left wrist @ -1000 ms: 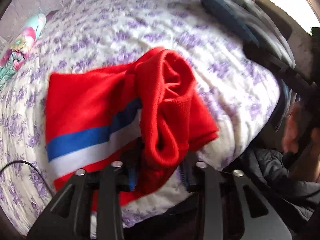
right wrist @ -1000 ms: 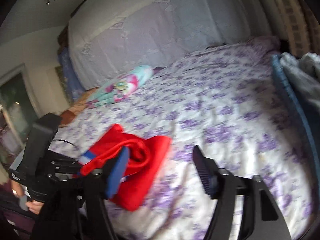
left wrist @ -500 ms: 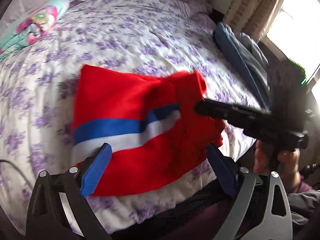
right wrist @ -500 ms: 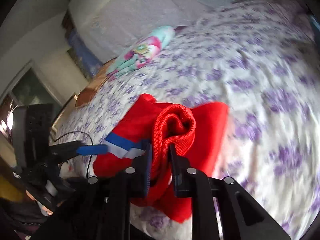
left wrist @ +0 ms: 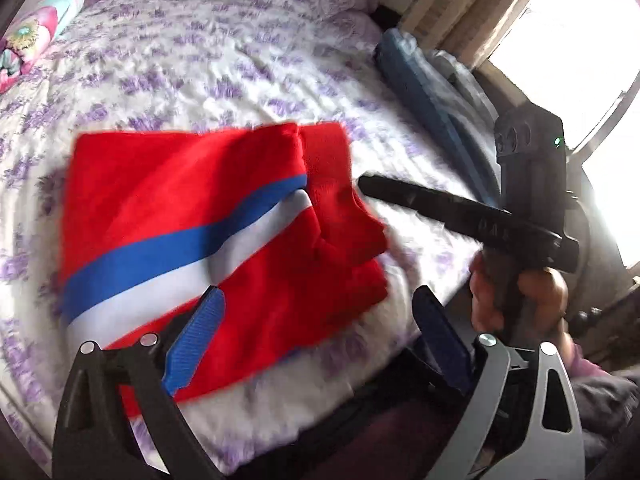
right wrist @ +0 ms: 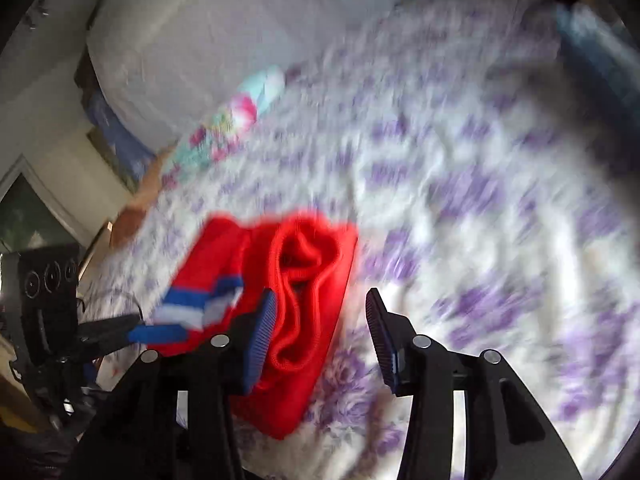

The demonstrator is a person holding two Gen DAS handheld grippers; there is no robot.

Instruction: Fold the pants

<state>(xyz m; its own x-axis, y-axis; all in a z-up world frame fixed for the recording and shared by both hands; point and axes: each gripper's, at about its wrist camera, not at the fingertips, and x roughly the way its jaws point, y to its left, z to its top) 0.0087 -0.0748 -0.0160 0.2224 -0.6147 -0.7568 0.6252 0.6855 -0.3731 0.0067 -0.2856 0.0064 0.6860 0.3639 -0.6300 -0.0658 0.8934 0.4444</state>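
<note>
The red pants (left wrist: 192, 216) with a blue and white stripe lie folded flat near the front edge of the bed (left wrist: 224, 52). In the right wrist view the pants (right wrist: 304, 280) show a ribbed waistband opening facing me. My left gripper (left wrist: 316, 320) is open and empty, just above the pants' near edge. My right gripper (right wrist: 320, 316) is open and empty, with its left finger over the waistband; it also shows in the left wrist view (left wrist: 400, 192) at the pants' right edge.
A floral white and purple bedspread covers the bed. A colourful pillow (left wrist: 24, 36) lies at the far left. Folded blue and grey blankets (left wrist: 432, 80) lie along the right side by a bright window. A dark jacket (left wrist: 608, 400) sits at lower right.
My left gripper let go of the pants and opened first. My right gripper then closed on the waistband, laid it down, and has now opened and released it.
</note>
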